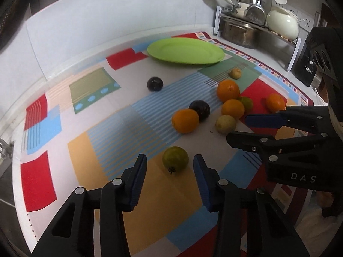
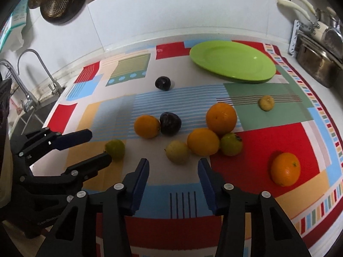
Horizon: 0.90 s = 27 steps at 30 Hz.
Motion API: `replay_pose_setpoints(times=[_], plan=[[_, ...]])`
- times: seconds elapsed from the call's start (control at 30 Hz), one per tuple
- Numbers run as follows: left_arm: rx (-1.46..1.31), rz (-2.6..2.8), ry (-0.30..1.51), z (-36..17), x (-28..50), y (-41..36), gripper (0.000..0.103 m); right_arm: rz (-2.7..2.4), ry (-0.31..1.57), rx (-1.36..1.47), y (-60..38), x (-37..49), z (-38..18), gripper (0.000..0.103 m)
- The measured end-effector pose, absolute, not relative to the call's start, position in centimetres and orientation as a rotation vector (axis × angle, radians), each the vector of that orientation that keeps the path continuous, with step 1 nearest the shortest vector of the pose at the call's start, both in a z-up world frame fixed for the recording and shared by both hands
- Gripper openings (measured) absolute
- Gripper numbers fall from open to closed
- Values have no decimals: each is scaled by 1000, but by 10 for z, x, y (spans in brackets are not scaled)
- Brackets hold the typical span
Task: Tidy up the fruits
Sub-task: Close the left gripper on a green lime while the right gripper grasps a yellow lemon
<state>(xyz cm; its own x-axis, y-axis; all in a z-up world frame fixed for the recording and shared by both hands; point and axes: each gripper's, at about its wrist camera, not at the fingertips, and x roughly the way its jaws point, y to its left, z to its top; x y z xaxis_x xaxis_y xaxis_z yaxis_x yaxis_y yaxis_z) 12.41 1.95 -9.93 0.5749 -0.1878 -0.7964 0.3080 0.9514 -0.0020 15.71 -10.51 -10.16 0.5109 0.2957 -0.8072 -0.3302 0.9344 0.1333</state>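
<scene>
Hovering low over the tabletop (image 1: 19,79), the left gripper (image 1: 170,165) has its blue-padded fingers spread wide with a round green citrus fruit (image 1: 175,158) lying just ahead of the gap, untouched. The right gripper (image 2: 173,167) likewise has its fingers spread and holds nothing; a pale yellow-green round fruit (image 2: 177,151) sits just beyond its tips. Both fruits rest on the multicoloured patchwork cloth (image 1: 38,180), near the front of a loose scatter: several round oranges (image 2: 221,115), two dark purple plums (image 2: 170,123), another green fruit (image 2: 231,144) touching the orange cluster, and a small yellow one (image 2: 266,102) further back. The empty lime-green plastic plate (image 2: 231,62) lies at the far side of the cloth, well apart from both grippers, and looks like the likely place for gathering the fruit.

The step in hand appears to be the first pick, with nothing yet sorted. To do it well, each gripper should move forward until the fruit sits centred between the pads, low enough to catch the widest part. Round fruit rolls easily, so the fingers should meet it evenly from both sides rather than nudging it with one tip. The green citrus stands alone, giving a clean approach; the pale fruit lies close to an orange, so the right fingers need care not to bump the cluster.
</scene>
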Motion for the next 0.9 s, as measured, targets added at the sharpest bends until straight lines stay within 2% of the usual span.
replay_pose_setpoints(times=[0.1,0.63,0.9], plan=[[133,-304,935,-105,128,20,39,382,985,-38,-103,163,-108,43],[99,-330,970,-115,138,20,29,393,1008,-47,-99,177,-120,37],[87,-325,960,-113,139,20,28,395,1001,-47,-98,177,-120,29]])
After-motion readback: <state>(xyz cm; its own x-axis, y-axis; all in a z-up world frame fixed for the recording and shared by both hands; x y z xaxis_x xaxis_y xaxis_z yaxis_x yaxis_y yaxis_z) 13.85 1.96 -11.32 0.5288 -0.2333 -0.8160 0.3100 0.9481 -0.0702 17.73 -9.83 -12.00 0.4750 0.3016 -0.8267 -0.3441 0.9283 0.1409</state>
